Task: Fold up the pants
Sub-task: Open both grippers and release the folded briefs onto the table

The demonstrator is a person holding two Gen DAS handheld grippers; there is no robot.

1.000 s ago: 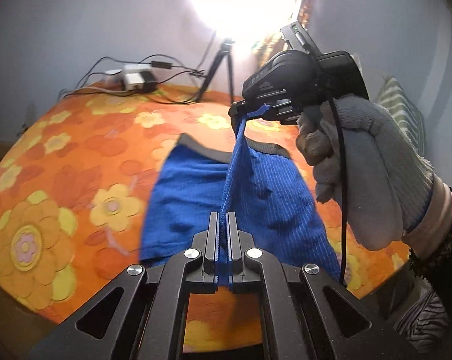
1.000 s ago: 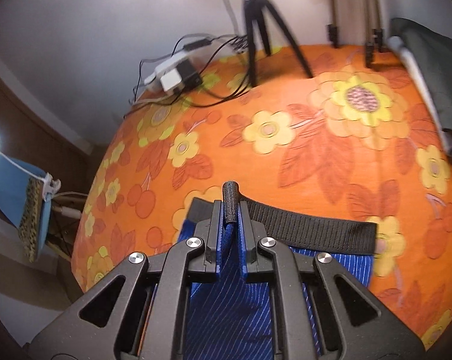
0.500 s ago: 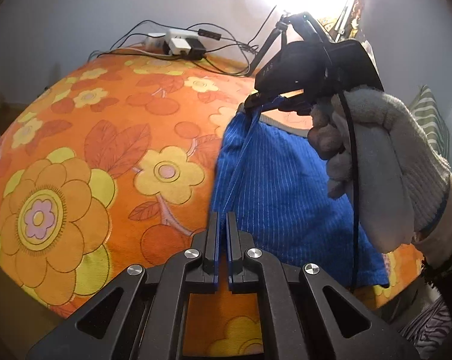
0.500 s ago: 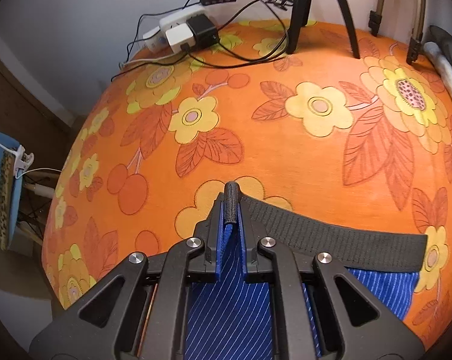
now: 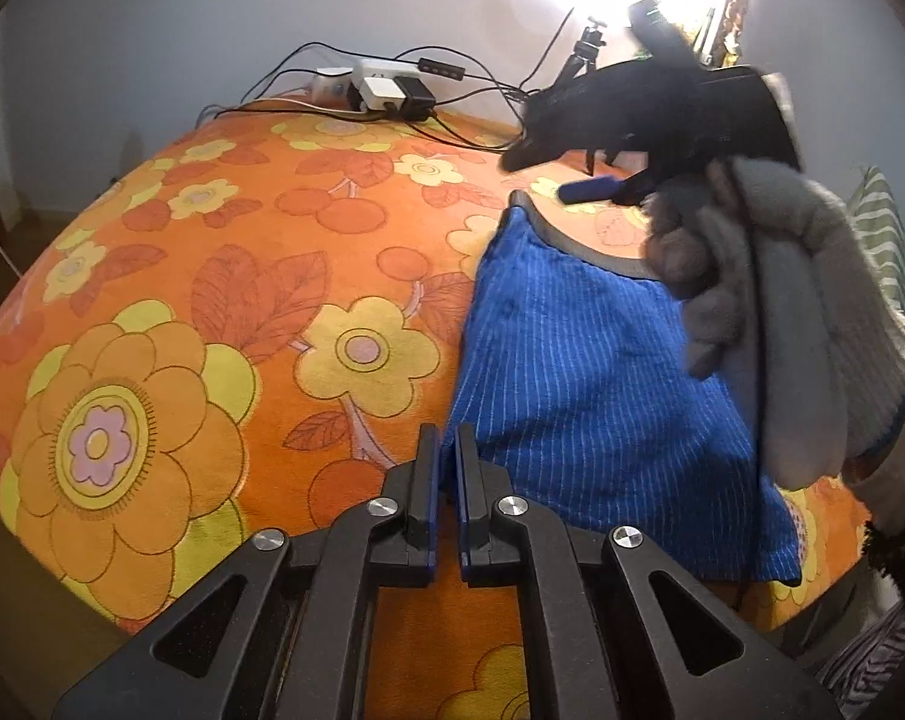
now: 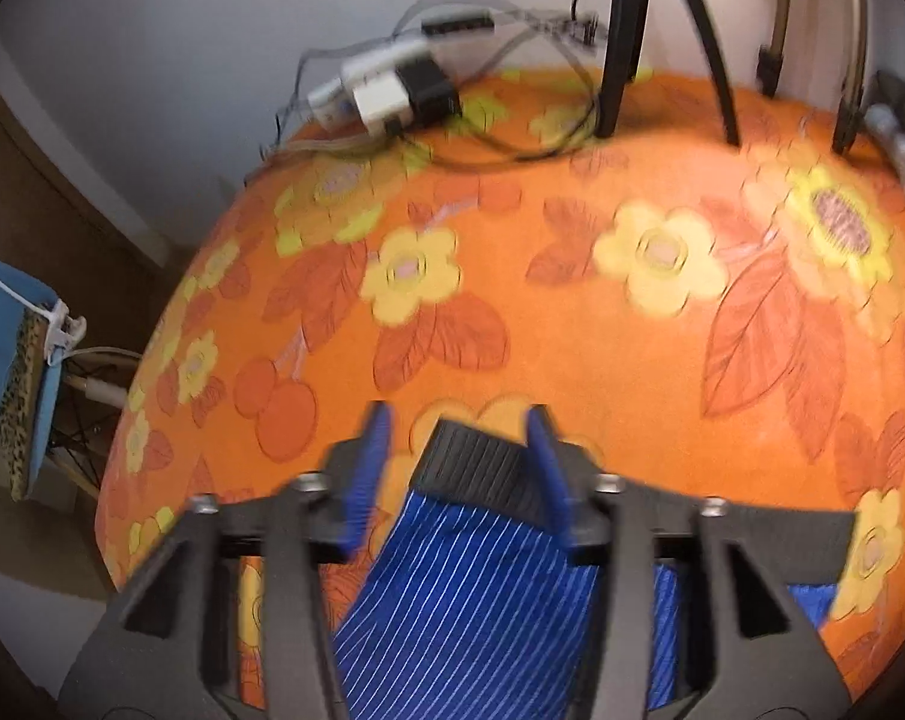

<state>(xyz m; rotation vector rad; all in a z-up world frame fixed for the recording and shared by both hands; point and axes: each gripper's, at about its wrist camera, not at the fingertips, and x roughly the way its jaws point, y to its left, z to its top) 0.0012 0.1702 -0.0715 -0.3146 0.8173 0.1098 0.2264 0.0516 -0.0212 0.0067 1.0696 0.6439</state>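
Your blue pinstriped pants (image 5: pixel 596 372) lie folded on the orange flowered bedspread (image 5: pixel 212 312), the dark elastic waistband (image 6: pixel 482 468) at the far end. Your right gripper (image 6: pixel 458 468) hovers over that waistband with its blue-padded tongs spread wide, holding nothing; the band lies loose between them. Your left gripper (image 5: pixel 443 480) sits at the near corner of the cloth with its tongs almost together. A sliver of blue shows in the narrow gap, but you cannot tell from this view whether cloth is pinched there or merely lies behind.

The risks, as a judgement: if the left tongs do grip the hem and you pull away before parting them, the corner drags and the fold opens. The right wrist view is blurred, which suggests motion; a careless lift could let one pad catch the waistband and flip the top layer. A power strip and tangled cables (image 5: pixel 386 90) and a tripod (image 6: pixel 626 48) crowd the far edge of the bed, where a wide swing could snag.
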